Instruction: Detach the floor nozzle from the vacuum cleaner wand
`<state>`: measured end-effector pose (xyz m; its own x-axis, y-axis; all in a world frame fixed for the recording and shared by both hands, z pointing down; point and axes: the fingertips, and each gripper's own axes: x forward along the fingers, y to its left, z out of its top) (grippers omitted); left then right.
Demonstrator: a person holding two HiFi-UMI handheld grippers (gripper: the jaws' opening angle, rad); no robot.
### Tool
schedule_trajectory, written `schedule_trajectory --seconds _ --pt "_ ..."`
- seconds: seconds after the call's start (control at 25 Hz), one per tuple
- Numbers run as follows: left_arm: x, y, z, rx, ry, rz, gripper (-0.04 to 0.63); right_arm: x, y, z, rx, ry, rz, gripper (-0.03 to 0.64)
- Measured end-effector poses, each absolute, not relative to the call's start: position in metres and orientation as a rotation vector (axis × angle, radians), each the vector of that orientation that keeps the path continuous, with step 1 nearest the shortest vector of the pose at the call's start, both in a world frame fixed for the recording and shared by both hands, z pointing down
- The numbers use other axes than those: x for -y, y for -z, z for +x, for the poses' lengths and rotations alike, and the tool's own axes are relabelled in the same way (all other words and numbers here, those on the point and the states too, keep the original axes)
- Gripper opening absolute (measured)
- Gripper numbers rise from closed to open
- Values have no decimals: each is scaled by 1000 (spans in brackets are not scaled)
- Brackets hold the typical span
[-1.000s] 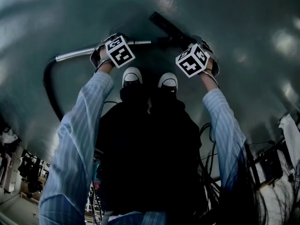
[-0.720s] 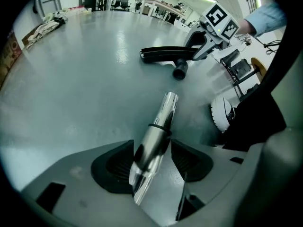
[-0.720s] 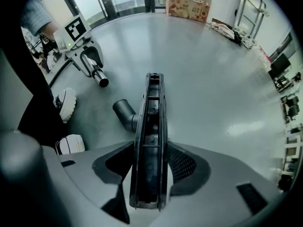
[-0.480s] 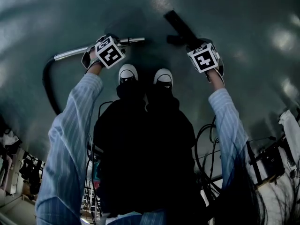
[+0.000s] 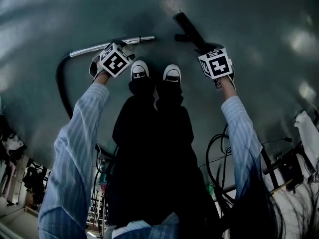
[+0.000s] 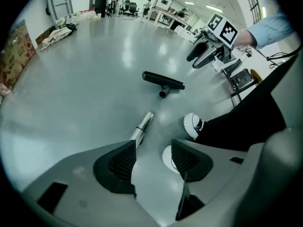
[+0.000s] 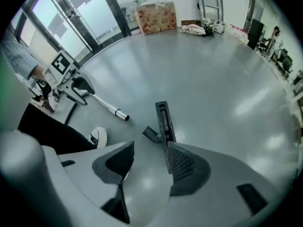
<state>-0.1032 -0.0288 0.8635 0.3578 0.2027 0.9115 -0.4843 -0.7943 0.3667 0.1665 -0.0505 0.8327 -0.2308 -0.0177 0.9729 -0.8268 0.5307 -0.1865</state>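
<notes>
Where the left gripper (image 6: 152,161) is looked along in its own view, its jaws are seen held wide apart, and nothing is gripped between them: only the bare grey floor (image 6: 85,79) and the toe of a white shoe (image 6: 169,157) are shown through the gap. The right gripper (image 7: 152,161) is likewise held with its jaws well parted and empty, with floor seen between them. Both grippers are carried above the floor, and striped sleeves (image 5: 79,133) are visible behind them in the head view. Just beyond the left gripper's left-hand jaw the metal wand (image 6: 142,126) is laid on the floor, its open end pointed towards the floor nozzle (image 6: 163,81). The floor nozzle is found lying on the floor apart from the wand, a stretch of bare floor being left between the wand's end and the nozzle's short neck. In the right gripper view it is placed just beyond the right-hand jaw, and a long channel is shown along its upper face. From the wand's other end a dark hose (image 5: 61,91) is curved away past the person's left side. Two white-toed shoes are set side by side between the grippers, near the wand's end. Farther out, a cardboard box (image 7: 156,17) is stood against the far wall, and cables (image 5: 219,148) are trailed behind the person.
</notes>
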Motion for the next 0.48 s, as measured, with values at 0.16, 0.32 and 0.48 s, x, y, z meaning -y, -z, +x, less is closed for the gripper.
schedule_trajectory --seconds 0.16,0.32,0.48 --pt "34 -807 -95 265 -1434 2030 227 58 -783 151 1684 -1000 794 225" --pt "36 -757 -89 323 -1411 2046 225 49 -732 128 1736 -1080 740 225" --pt "31 -688 -83 396 -1322 2052 225 33 -669 111 1760 -1041 658 225"
